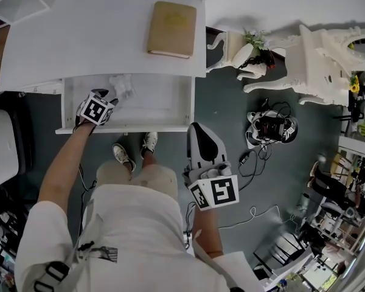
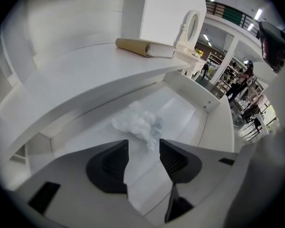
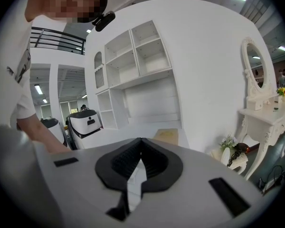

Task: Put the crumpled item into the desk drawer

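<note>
A crumpled white wad [image 1: 122, 87] lies on the floor of the open white desk drawer [image 1: 170, 102], toward its left back. In the left gripper view the wad [image 2: 138, 123] rests just beyond the jaws, free of them. My left gripper [image 2: 143, 152] hangs over the drawer's left part [image 1: 112, 99], open, its jaws apart with nothing between them. My right gripper [image 3: 141, 146] is held back near the person's waist [image 1: 198, 132], away from the drawer, its jaws shut and empty.
A tan book [image 1: 171, 28] lies on the white desk top [image 1: 79, 35] behind the drawer. A white vanity table [image 1: 316, 59] and a small plant [image 1: 255, 44] stand to the right. Cables and a device [image 1: 271, 126] lie on the floor.
</note>
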Available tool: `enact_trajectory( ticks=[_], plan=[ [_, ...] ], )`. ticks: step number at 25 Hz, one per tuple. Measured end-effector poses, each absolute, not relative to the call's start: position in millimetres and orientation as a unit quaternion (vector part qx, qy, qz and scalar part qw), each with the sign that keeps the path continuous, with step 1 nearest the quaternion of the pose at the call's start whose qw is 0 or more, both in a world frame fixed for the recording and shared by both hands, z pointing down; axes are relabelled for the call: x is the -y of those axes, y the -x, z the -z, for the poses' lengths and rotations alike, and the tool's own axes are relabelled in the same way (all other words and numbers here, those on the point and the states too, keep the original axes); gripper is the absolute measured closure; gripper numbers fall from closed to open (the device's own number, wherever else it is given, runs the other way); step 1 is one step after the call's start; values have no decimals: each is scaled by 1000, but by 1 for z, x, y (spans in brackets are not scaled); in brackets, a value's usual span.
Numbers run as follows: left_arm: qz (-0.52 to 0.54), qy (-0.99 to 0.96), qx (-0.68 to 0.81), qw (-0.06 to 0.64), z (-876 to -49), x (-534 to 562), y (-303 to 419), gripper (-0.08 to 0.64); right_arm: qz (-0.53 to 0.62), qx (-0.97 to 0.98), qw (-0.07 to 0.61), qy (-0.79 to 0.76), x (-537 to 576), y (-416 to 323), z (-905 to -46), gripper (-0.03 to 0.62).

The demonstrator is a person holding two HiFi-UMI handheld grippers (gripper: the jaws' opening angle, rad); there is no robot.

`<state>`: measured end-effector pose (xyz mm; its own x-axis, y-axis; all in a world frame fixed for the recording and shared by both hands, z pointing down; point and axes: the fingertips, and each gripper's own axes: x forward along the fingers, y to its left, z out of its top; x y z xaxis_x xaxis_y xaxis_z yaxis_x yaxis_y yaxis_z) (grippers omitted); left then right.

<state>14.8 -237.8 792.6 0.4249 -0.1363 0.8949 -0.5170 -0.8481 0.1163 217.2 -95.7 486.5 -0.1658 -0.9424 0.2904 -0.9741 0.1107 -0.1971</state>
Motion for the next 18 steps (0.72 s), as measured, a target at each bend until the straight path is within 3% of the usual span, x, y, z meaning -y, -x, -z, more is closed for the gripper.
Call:
enact_trajectory(
  ticks=[8, 13, 18],
  plan=[
    [-451, -835, 250, 193, -751, 233, -2, 374, -150, 765, 46, -625, 96, -202, -469, 583],
    [-384, -851, 311, 176, -699, 241, 5, 489, -133, 779, 44, -612, 100, -196, -449, 583],
    [-327, -866, 348, 150, -644, 244, 16, 544, -118, 791, 43, -598, 107, -190, -430, 583]
  ],
)
